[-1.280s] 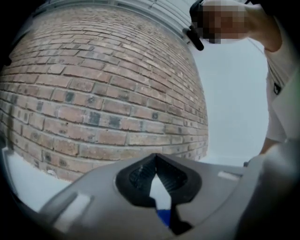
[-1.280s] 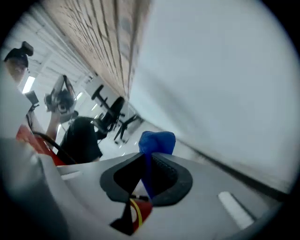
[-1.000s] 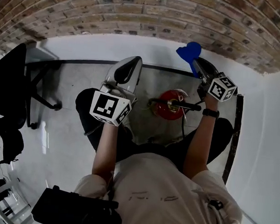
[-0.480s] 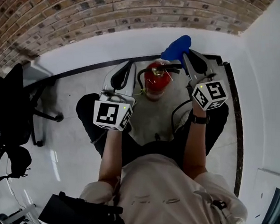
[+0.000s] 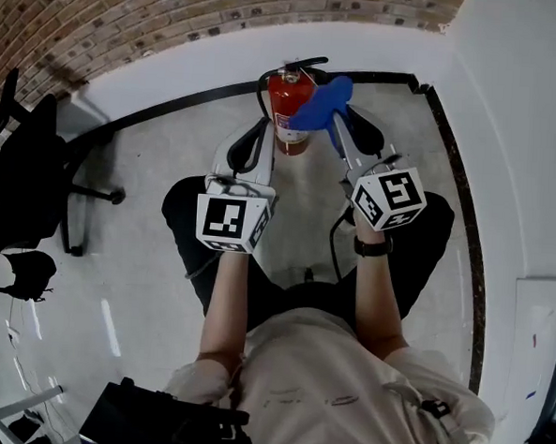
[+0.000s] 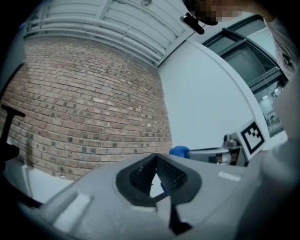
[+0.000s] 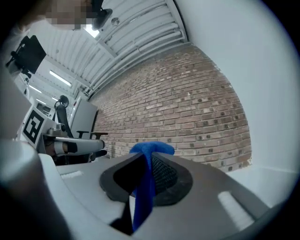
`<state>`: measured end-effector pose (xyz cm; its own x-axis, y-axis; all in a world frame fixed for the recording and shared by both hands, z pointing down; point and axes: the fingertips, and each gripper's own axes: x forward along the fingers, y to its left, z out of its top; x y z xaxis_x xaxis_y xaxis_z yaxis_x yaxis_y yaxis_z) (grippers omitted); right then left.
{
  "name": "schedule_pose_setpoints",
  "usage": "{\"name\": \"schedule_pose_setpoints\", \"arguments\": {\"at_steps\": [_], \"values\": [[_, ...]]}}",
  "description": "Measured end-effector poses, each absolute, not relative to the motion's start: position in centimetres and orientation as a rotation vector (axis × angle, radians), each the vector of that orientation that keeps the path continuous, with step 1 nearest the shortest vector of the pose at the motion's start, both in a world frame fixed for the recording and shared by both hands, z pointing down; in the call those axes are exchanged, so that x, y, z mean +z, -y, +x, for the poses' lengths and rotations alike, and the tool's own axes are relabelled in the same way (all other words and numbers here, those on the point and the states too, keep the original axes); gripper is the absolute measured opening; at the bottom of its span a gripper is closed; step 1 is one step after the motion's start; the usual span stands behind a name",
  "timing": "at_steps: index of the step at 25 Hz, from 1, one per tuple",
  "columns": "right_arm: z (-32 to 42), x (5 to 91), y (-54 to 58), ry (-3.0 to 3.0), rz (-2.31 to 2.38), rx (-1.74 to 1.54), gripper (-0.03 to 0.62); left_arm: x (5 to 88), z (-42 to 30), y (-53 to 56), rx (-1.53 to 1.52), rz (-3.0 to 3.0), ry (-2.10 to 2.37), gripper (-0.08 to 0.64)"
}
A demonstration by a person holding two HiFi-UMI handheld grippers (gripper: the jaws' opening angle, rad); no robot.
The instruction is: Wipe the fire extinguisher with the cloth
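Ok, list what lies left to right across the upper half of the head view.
Chair → left tool → extinguisher → right tool. The cloth in the right tool overlaps the extinguisher, so it is left out.

Shirt: pale beige T-shirt [image 5: 343, 394] with short sleeves and faint print on the chest.
Trousers: black [image 5: 183, 211].
Right wrist: black band [image 5: 372, 247].
Left gripper [image 5: 261, 128]: light grey shell, black ribbed pads [image 6: 169, 174], cube [image 5: 231, 222] with black-and-white square markers.
Right gripper [image 5: 339, 121]: same grey shell, marker cube [image 5: 389, 199], and a dark cable [image 5: 331, 246] beneath.
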<state>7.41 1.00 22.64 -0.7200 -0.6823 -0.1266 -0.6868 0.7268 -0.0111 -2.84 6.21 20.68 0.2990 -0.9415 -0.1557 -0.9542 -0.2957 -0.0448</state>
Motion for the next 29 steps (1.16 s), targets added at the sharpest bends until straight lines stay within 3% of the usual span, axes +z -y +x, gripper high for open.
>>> {"name": "schedule_pose_setpoints", "arguments": {"at_steps": [11,29], "values": [[10.9,23.2,-17.8,-2.888,-1.166,0.131,0.055,19.9,2.8,-23.1,0.208,-2.357,-1.869,0.0],[9.4,22.0,-25.3,-2.883,-0.789,0.046,0.055,20.6,2.5,-31.9,0.168,-2.178,-2.135,0.0]]}}
